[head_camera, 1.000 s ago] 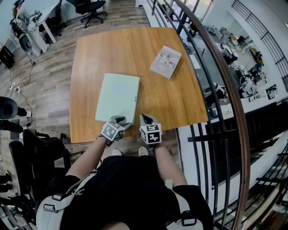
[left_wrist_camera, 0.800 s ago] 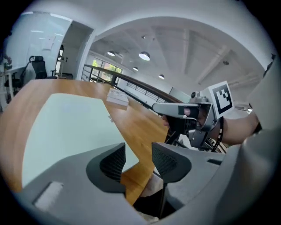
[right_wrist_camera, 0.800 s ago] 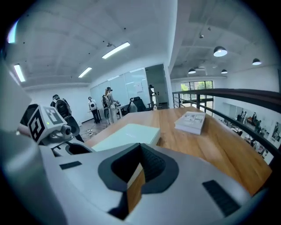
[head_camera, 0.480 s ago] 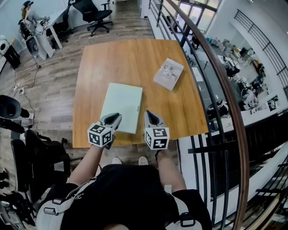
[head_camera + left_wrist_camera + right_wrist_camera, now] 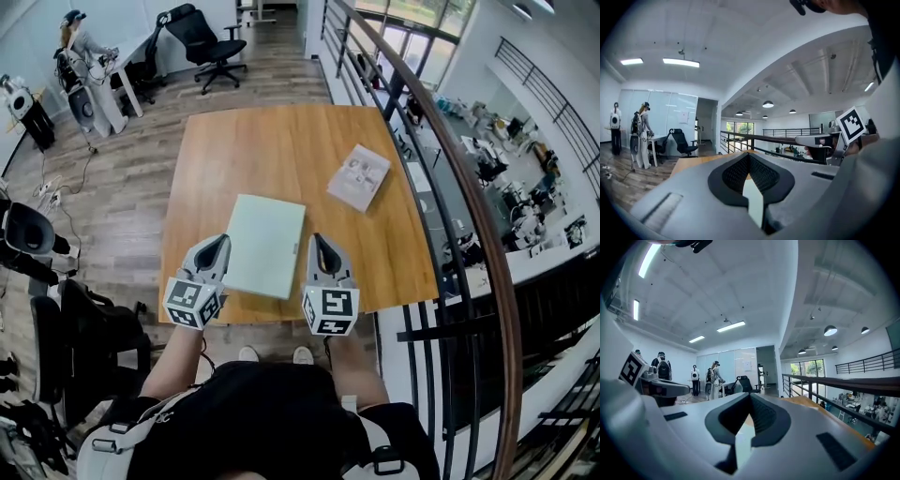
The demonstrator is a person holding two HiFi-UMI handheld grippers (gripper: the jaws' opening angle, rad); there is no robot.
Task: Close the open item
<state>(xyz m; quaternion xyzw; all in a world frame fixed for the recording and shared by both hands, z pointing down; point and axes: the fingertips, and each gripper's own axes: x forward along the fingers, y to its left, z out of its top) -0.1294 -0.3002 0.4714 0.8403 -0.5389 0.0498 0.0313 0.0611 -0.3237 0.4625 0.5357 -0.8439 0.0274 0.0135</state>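
Observation:
A pale green laptop [image 5: 266, 245] lies shut and flat on the wooden table [image 5: 281, 150], near its front edge. My left gripper [image 5: 221, 243] hovers above the table's front left, beside the laptop's left edge, jaws shut and empty. My right gripper [image 5: 317, 241] is held level just right of the laptop, also shut with nothing in it. In the left gripper view the gripper [image 5: 749, 157] points across the room with its pads together; the right gripper view shows the same for the right gripper [image 5: 751, 398]. Neither touches the laptop.
A booklet [image 5: 359, 177] lies on the table's right side. A curved railing [image 5: 441, 141] runs along the right, with a drop beyond. Office chairs [image 5: 208, 39] and a person [image 5: 79, 42] at a desk stand at the far left. Equipment [image 5: 28, 239] sits on the floor left.
Both grippers have lifted off the laptop's front edge and drawn back toward me. The left gripper's jaws went from open to shut. The head view has tilted forward.

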